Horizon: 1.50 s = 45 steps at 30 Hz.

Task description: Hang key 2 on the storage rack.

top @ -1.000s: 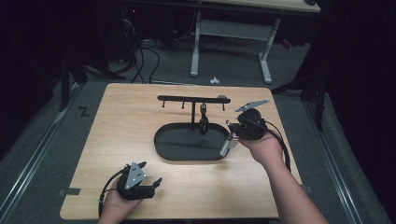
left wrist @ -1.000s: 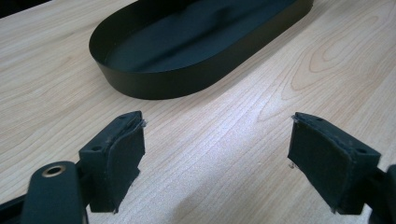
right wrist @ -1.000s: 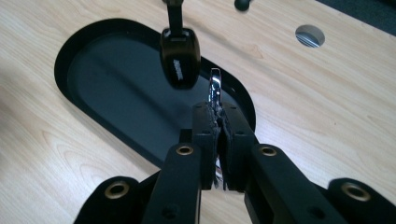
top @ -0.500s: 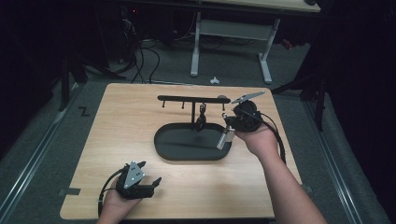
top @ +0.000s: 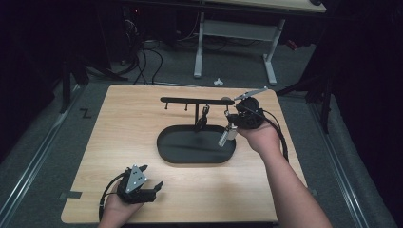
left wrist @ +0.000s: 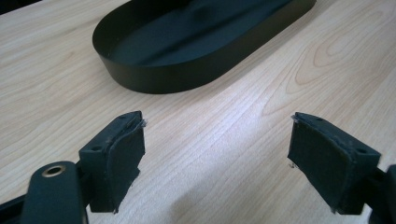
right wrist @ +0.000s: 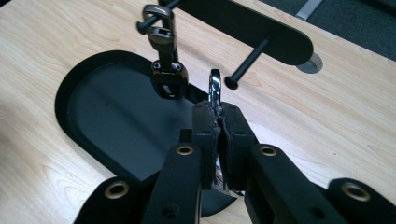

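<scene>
The right gripper [right wrist: 218, 122] has its fingers [right wrist: 204, 135] pressed together on a small shiny metal clip [right wrist: 214, 88], whose curved silver loop pokes up just above the black rubbery pads; in the high view a pale tag of the same piece hangs below the right gripper [top: 231, 127]. Just ahead of those fingers and slightly to their left, a second keychain clasp [right wrist: 164, 70] of dark polished metal hangs from a thin black peg [right wrist: 148, 21], its blocky lower end dangling over the tray. To the right of the fingertips another round-headed peg [right wrist: 246, 64] juts from the flat, matte black bar [right wrist: 252, 29] of the hanger stand, close to the held clip but not touching it as far as can be seen. Beneath and beyond the fingers lies the oval tray [right wrist: 74, 88], smooth dark plastic or metal with a low upright rim, which forms the stand's base on the pale wood-grain counter [right wrist: 56, 42]. The left gripper [left wrist: 215, 140] rests low over the counter with its fingers [left wrist: 122, 149] spread wide apart and nothing between them; the pads are dark, slightly frayed at the edges. Well ahead of them sits the near rounded wall of the same tray [left wrist: 187, 79]. In the high view the left gripper [top: 142, 190] sits at the near edge of the counter [top: 142, 123], far from the stand's bar [top: 190, 100].
</scene>
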Tool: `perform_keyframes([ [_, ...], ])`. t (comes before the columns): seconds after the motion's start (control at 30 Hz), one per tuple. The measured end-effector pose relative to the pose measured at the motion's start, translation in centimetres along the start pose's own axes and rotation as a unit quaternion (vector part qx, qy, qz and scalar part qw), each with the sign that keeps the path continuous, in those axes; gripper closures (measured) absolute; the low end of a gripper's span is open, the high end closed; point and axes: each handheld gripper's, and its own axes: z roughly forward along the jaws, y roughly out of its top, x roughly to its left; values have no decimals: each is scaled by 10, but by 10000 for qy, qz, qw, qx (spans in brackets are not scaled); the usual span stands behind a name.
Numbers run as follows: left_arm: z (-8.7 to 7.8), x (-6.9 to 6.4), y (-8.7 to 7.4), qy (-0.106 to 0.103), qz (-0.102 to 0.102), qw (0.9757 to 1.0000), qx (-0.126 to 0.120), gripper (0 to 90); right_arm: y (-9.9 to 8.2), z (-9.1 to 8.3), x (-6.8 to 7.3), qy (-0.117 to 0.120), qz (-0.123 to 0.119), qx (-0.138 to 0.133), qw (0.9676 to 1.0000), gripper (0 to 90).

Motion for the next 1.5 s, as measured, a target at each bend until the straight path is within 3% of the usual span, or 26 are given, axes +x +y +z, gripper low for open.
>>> perform_keyframes([
  [0.23, -1, 0, 1, 26, 2, 10000, -9, 188, 2, 5, -7, -29, 124, -26, 9999, 861],
  [0.47, -2, -1, 1, 44, 26, 10000, -1, 188, 1, 15, -11, -98, 99, -127, 9998, 848],
  [0.77, -4, 0, -1, 98, 17, 9999, 25, 188, -5, 29, -17, -498, 183, -177, 9984, 708],
  [1.03, -2, -2, 0, 86, 71, 9999, 68, 188, -31, 39, -19, -536, 373, -34, 9979, 608],
  [1.1, -2, -3, 0, 72, 83, 9999, 82, 188, -37, 40, -17, -557, 279, 12, 9981, 595],
  [1.37, 1, -5, 0, 49, 134, 9998, 137, 188, -72, 48, -12, -442, 286, 83, 9986, 552],
  [1.5, 2, -6, 1, 29, 124, 9998, 140, 188, -94, 52, -10, -438, 499, 68, 9978, 551],
])
